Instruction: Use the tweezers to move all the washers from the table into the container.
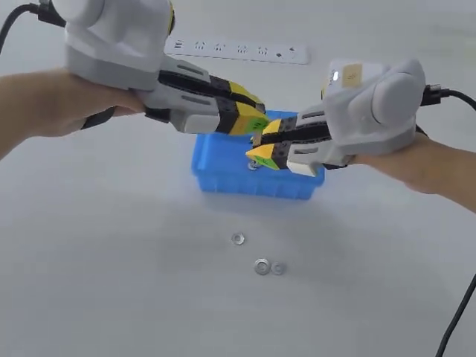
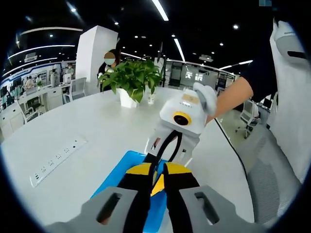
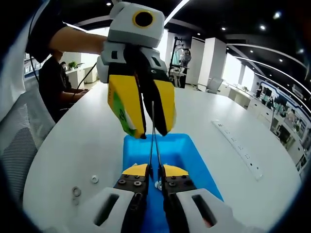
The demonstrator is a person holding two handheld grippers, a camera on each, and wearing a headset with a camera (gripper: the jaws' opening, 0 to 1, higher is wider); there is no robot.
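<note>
Bench [image 1: 111, 245]: white and rounded. In the right gripper view its near edge curves close by on the left, with a mesh chair [image 3: 19, 131] just beyond. The front half of the bench is open surface around the loose parts. A power strip [image 1: 236, 50] lies toward the far side, well apart from the work. A potted plant [image 2: 131, 77] stands farther off.

Blue container [image 1: 223, 178]: shallow open tray at mid-bench, directly under both claws, with bare bench on all sides. A small washer [image 3: 158, 185] sits at the lower end of the tweezers [image 3: 153, 145], over the blue floor. Cannot tell whether it is pinched or lying loose.

Three washers are on the bench in front of the container, well apart from it: a single washer [image 1: 237, 239], then a pair [image 1: 261, 266] [image 1: 278, 268] almost touching, nearer the person.

Right claw [image 3: 154, 174]: narrow, closed onto the tweezers' legs above the tray.

Left claw [image 3: 151, 132]: jaws a little apart, with the tweezers' upper end running up between them. Cannot tell whether it grips. The two claws' tips are just beside each other over the container.
</note>
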